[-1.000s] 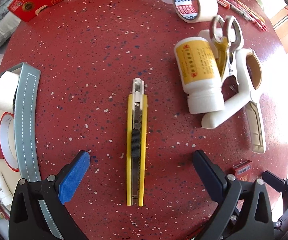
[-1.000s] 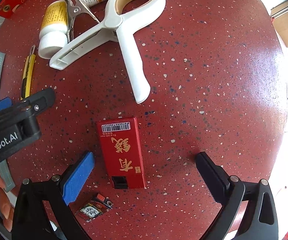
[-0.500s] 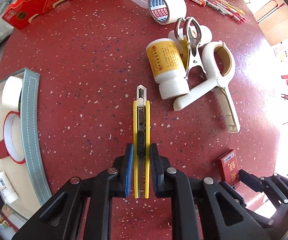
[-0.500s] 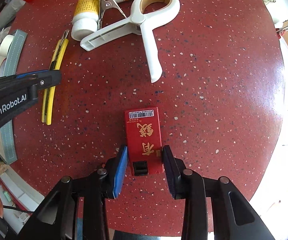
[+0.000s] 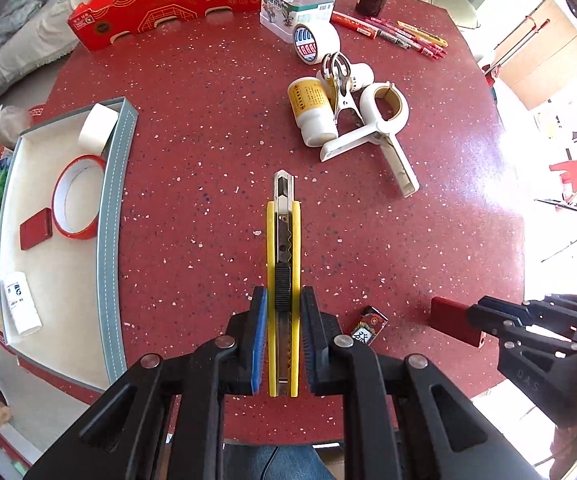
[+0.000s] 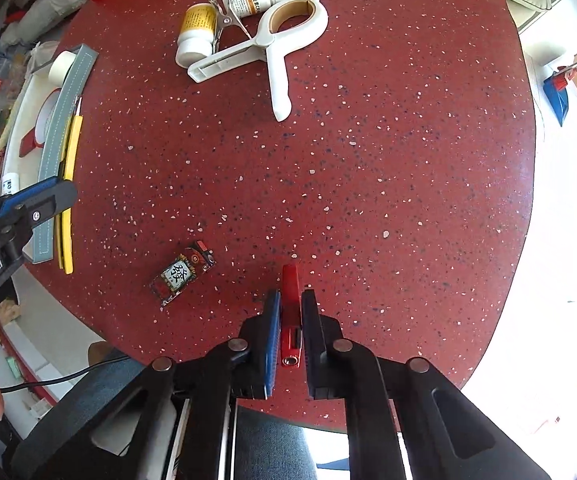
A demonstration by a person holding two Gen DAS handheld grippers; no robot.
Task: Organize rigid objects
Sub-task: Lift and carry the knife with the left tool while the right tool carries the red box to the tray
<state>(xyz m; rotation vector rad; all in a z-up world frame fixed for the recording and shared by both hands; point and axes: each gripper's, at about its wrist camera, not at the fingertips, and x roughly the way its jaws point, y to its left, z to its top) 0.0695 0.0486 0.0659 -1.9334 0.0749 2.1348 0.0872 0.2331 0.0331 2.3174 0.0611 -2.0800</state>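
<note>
Your left gripper is clamped on the yellow knife, which runs straight out between the pads with its metal tip pointing away from you, held above the red table. Your right gripper has just been closing and now pinches the red lighter edge-on, its narrow side facing the camera, also clear of the table. A small patterned lighter lies flat on the table to the left of your right gripper. The grey-rimmed tray sits at the table's left edge, with a red tape ring, a white roll and a red box inside. Further off, the white clamp, a metal clip and a yellow-labelled bottle are bunched together, touching.
</note>
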